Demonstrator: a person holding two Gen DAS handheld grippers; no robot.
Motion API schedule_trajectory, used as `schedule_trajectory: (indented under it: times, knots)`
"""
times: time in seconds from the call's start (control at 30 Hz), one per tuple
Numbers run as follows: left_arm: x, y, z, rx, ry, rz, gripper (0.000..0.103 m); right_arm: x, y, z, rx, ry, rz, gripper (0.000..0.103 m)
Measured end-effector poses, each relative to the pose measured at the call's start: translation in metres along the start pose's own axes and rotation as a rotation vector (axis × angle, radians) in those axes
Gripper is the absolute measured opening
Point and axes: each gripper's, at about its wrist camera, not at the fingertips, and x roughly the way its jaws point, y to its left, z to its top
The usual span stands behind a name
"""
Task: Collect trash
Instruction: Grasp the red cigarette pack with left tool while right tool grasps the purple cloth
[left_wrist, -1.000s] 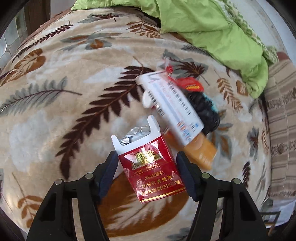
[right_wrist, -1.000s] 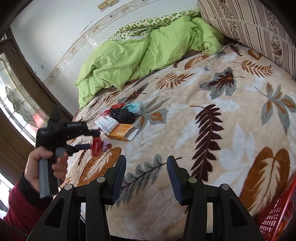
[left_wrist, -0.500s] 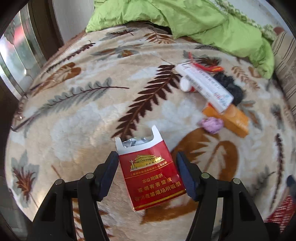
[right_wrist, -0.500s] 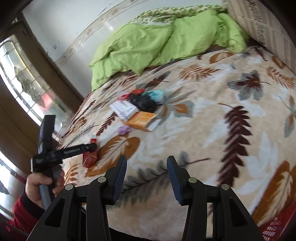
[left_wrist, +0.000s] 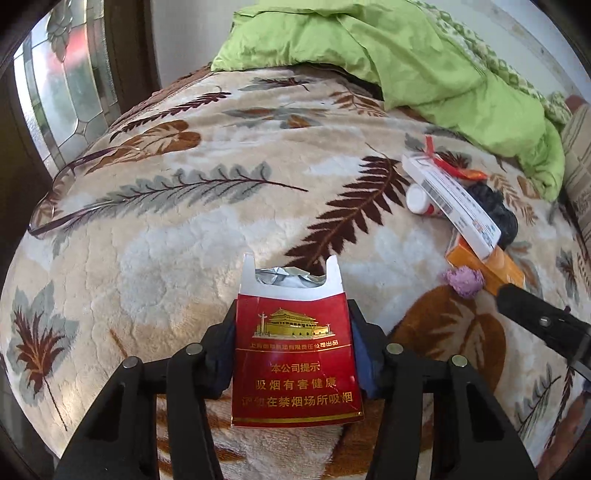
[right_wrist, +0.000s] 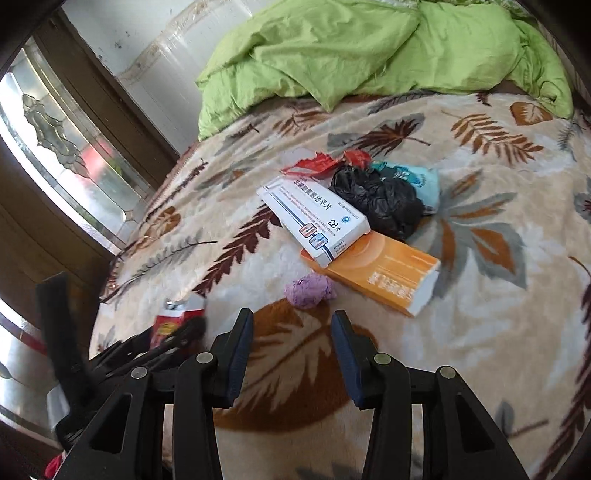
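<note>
Two grippers over a bed covered by a leaf-print blanket (left_wrist: 155, 236). Left gripper (left_wrist: 293, 354): jaws closing, pads pressed on both sides of a red cigarette pack (left_wrist: 295, 362), flap open, foil showing at the top; the pack is carried above the blanket near its window-side edge. Right gripper (right_wrist: 291, 354): jaws closing with nothing between them, pointing toward the trash pile mid-blanket. Pile: purple crumpled wad (right_wrist: 309, 291) nearest the right gripper, orange box (right_wrist: 384, 273) just beyond it, white medicine box (right_wrist: 314, 218) lying partly on the orange box, crumpled black bag (right_wrist: 380, 199) touching both, red wrapper (right_wrist: 317, 164) and teal packet (right_wrist: 417, 181) behind. Small white bottle (left_wrist: 419, 199) beside the white box. Green duvet (right_wrist: 351, 48) bunched along the far edge.
</note>
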Motion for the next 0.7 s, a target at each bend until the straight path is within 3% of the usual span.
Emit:
schedule_trajectory:
  times: [0.3, 0.5, 0.7]
  knots:
    - [0.002, 0.001, 0.002, 0.0, -0.008, -0.003, 0.051, 0.05, 0.006, 0.015, -0.054, 0.026, -0.109, 0.041]
    - [-0.003, -0.007, 0.0, 0.032, -0.031, -0.018, 0.051, 0.041, 0.01, 0.009, -0.1, 0.001, -0.12, 0.038]
    - [-0.015, -0.021, -0.005, 0.079, -0.07, -0.03, 0.051, -0.002, 0.009, -0.007, -0.093, -0.066, -0.091, 0.038]
